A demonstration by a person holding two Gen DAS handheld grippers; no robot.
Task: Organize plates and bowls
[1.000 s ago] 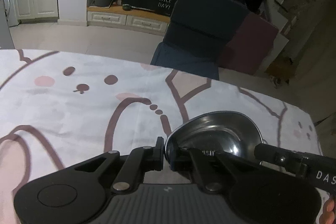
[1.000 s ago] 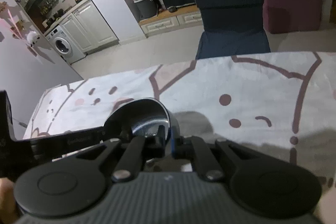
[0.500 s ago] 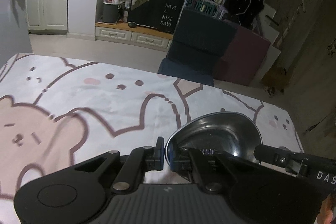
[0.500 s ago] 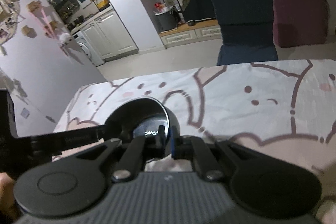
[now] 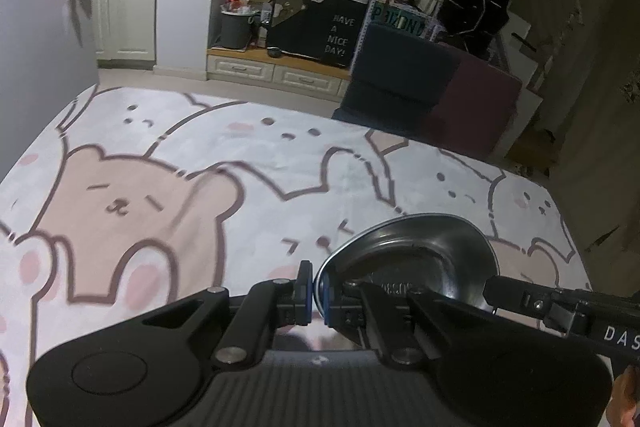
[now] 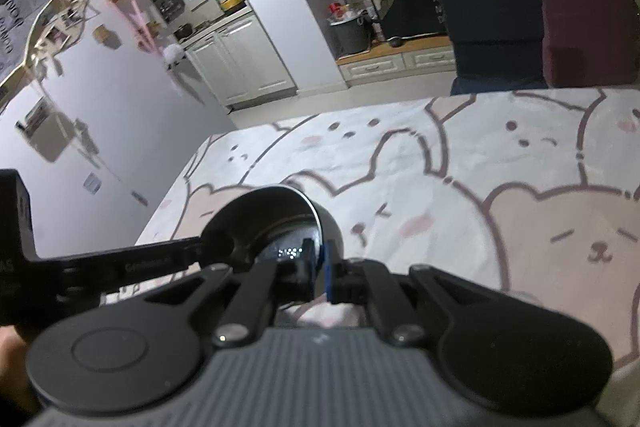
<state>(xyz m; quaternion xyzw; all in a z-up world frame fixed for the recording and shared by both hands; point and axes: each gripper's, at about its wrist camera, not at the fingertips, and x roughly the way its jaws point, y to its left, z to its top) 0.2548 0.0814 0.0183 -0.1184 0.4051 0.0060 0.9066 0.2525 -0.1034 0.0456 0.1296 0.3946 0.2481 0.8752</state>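
Carrying: steel bowl (image 5: 412,259) held above the tablecloth (image 5: 168,187).
Left gripper (image 5: 316,291): pinching bowl's near rim.
Right gripper (image 6: 318,267): pinching opposite rim.
Next: likely a level, matched set-down.

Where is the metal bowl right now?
The metal bowl hangs above the bear-print tablecloth, its rim pinched on opposite sides by the left gripper and the right gripper. Both wrist views show it at bottom centre.

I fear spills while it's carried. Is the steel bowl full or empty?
Empty. The steel bowl shows bare shiny metal inside in both wrist views, clamped at opposite rims by the left tool and right tool.
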